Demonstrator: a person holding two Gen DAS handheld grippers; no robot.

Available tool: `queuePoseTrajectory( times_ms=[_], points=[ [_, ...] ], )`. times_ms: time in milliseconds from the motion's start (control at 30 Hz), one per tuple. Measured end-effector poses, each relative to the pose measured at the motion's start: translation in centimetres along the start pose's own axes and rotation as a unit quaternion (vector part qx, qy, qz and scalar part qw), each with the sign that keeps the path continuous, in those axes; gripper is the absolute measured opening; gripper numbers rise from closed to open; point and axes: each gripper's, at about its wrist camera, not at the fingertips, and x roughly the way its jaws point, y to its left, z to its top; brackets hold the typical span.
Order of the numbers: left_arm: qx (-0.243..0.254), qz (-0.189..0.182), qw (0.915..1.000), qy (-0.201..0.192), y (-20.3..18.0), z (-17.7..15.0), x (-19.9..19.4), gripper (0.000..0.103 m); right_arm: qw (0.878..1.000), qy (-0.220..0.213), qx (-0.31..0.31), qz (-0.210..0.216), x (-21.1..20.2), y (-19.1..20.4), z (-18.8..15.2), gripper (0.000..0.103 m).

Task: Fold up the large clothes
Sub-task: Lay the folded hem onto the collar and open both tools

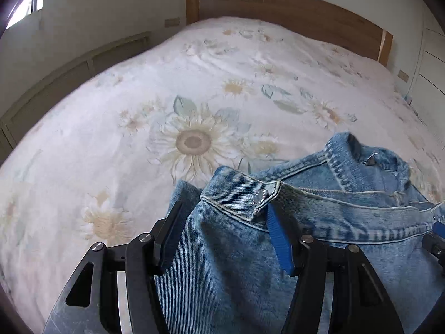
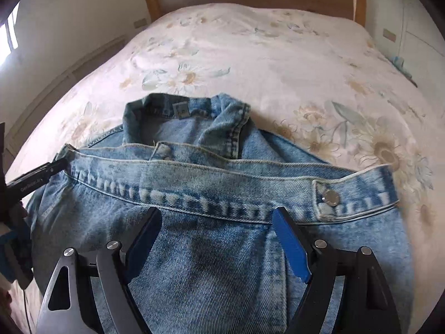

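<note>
Item: denim jacket (image 2: pixel 222 183), light-wash blue, lying folded on the bed (image 1: pixel 139 111). The hem band is brought up toward the collar (image 2: pixel 180 111) and runs across the garment as a thick stitched strip. A metal snap button (image 2: pixel 330 196) sits on the tab at the band's right end in the right wrist view; a second snap (image 1: pixel 260 197) shows at the band's corner in the left wrist view. A small grey size label (image 2: pixel 182 110) is sewn inside the collar.

Location: near edge of the bed, on the floral bedspread (image 2: pixel 278 64), pale pink with sunflower print. Wooden headboard (image 1: pixel 292 11) at the far end; white walls beyond.

Left gripper (image 1: pixel 222 214): fingers (image 1: pixel 278 236) apart, straddling the left corner of the folded hem band. Denim bulges up between them. The blue pad of one finger lies against the fabric just below the snap; whether the pads actually pinch the cloth cannot be told.

Right gripper (image 2: pixel 215 220): fingers (image 2: pixel 289 239) spread wide, over the back panel just below the hem band. Cloth lies beneath and between them, not clamped.

Cross-view: the left gripper's black finger shows at the left edge of the right wrist view, at the band's left end.
</note>
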Motion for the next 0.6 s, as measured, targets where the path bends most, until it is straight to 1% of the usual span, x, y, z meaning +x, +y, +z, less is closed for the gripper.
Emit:
queuePoseTrajectory(
  times_ms=[100, 167, 200, 267, 300, 333, 367, 400, 433, 467, 500, 533, 567, 600],
  points=[
    [0.024, -0.007, 0.9996, -0.015, -1.7, -0.1, -1.9, 0.055, 1.000, -0.004, -0.015, -0.006, -0.6, 0.9, 0.2, 0.083],
    [0.039, -0.018, 0.9989, -0.017, -3.0, -0.3, -2.7, 0.055, 1.000, -0.001, -0.023, -0.008, -0.5, 1.6, 0.3, 0.083],
    [0.045, -0.029, 0.9985, -0.009, -3.7, -0.4, -2.5, 0.055, 1.000, 0.001, -0.027, -0.008, -0.2, 2.0, 0.3, 0.083],
    [0.064, -0.057, 0.9962, 0.020, -5.2, -1.2, -1.4, 0.055, 0.999, 0.013, -0.036, -0.010, 0.6, 2.7, 0.0, 0.083],
    [0.078, -0.057, 0.9949, 0.029, -5.9, -1.7, -0.8, 0.055, 0.999, 0.019, -0.040, -0.013, 1.0, 2.9, -0.2, 0.083],
    [0.093, -0.049, 0.9938, 0.037, -6.4, -2.0, 0.1, 0.055, 0.998, 0.027, -0.045, -0.019, 1.6, 3.0, -0.4, 0.083],
    [0.096, -0.037, 0.9934, 0.051, -6.5, -2.4, 1.3, 0.055, 0.998, 0.034, -0.048, -0.023, 2.2, 3.1, -0.6, 0.083],
    [0.083, -0.038, 0.9939, 0.062, -6.0, -2.4, 2.1, 0.057, 0.998, 0.037, -0.048, -0.022, 2.6, 3.0, -0.6, 0.083],
    [0.064, -0.046, 0.9945, 0.070, -5.2, -2.3, 2.8, 0.058, 0.998, 0.038, -0.045, -0.024, 2.9, 2.6, -0.5, 0.083],
    [0.049, -0.048, 0.9951, 0.071, -4.4, -2.0, 3.2, 0.060, 0.998, 0.035, -0.043, -0.030, 3.1, 2.2, -0.3, 0.083],
    [0.043, -0.040, 0.9960, 0.067, -3.9, -1.6, 3.4, 0.065, 0.998, 0.034, -0.039, -0.035, 3.3, 1.8, -0.1, 0.089],
    [0.042, -0.020, 0.9971, 0.060, -3.5, -1.2, 3.5, 0.064, 0.998, 0.035, -0.033, -0.035, 3.5, 1.3, 0.1, 0.090],
    [0.043, 0.004, 0.9974, 0.057, -2.8, -0.8, 3.6, 0.064, 0.998, 0.037, -0.032, -0.036, 3.7, 0.9, 0.2, 0.093],
    [0.038, 0.012, 0.9976, 0.058, -2.1, -0.4, 3.6, 0.064, 0.998, 0.037, -0.032, -0.044, 3.7, 0.7, 0.3, 0.096]
  ],
)
